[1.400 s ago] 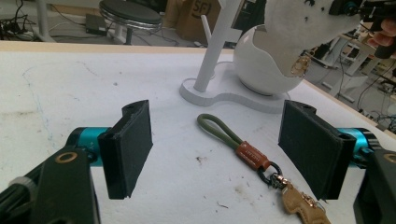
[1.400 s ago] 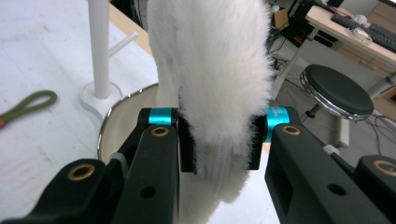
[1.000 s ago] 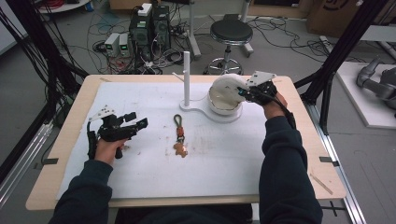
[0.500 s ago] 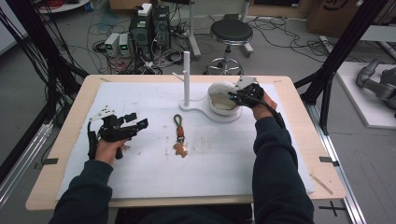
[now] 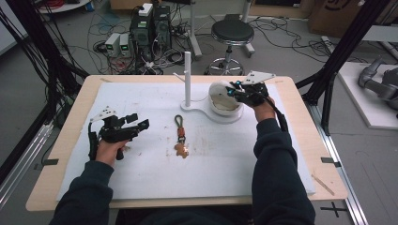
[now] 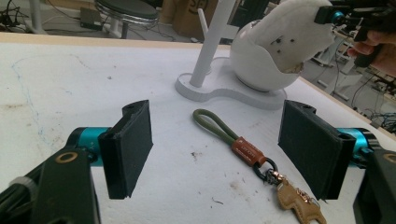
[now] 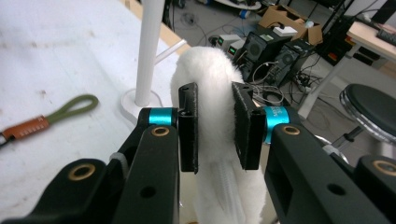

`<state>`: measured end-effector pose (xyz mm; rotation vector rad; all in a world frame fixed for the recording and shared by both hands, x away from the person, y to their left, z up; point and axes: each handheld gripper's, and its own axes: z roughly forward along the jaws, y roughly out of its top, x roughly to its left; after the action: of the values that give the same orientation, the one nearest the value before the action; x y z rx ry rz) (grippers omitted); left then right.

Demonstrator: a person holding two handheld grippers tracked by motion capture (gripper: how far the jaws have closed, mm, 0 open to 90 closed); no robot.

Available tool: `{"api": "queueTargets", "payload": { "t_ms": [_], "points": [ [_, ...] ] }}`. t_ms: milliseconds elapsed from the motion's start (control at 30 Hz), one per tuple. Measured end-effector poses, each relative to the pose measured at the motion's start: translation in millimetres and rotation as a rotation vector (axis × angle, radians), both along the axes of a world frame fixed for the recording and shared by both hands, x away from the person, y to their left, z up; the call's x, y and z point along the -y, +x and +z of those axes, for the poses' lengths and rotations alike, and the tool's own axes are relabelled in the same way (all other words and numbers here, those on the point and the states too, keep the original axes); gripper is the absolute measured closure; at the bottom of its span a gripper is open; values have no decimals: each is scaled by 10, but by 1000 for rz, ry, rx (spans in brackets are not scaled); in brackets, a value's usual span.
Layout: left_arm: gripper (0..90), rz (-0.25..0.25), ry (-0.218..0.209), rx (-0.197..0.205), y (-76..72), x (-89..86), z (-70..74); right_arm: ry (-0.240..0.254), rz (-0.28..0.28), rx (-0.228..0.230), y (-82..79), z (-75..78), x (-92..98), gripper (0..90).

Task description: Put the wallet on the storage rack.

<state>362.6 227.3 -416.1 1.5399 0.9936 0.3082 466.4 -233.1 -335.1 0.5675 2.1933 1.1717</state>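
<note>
White mat [image 5: 141, 178] covers wooden table [image 5: 61, 140]; cables, PC boxes [image 5: 150, 23] & stool [image 5: 231, 33] on floor behind. Bowl [image 5: 224, 104] interior mostly hidden by white furry piece [image 7: 210, 84]. L gripper [image 5: 133, 123] rests at left, jaws released, keychain [image 5: 180, 137] just ahead on mat. R gripper [image 5: 233, 90], jaws having just closed, pinches furry piece at bowl rim beside white post [image 5: 187, 77].

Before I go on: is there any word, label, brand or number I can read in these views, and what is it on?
None can be read for certain.
Brown leather band of the keychain: a stamped mark, too small to read.
Cardboard box behind the table: large dark print, cut off by the white post, unreadable.
White fluffy pouch pinched by the right gripper: no text.
</note>
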Motion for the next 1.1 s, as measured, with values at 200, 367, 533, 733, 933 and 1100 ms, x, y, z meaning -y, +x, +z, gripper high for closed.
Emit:
{"api": "queueTargets", "payload": {
  "t_ms": [200,367,533,733,933,1100],
  "points": [
    [258,1,-2,-1,0,8,-2,-151,5,20,34,-98,-178,754],
    [258,-7,1,-3,-2,17,-4,-173,-7,6,51,-133,-175,737],
    [259,-6,2,3,-5,3,2,-33,-7,-67,1,-54,-20,493],
    [259,-3,15,15,-4,12,0,65,-144,-162,-160,88,297,341],
    [249,13,22,8,1,15,-4,114,-215,-150,-440,1,536,309],
    [219,41,54,38,3,12,-1,142,-254,-188,-746,-280,717,275]
  ]
}}
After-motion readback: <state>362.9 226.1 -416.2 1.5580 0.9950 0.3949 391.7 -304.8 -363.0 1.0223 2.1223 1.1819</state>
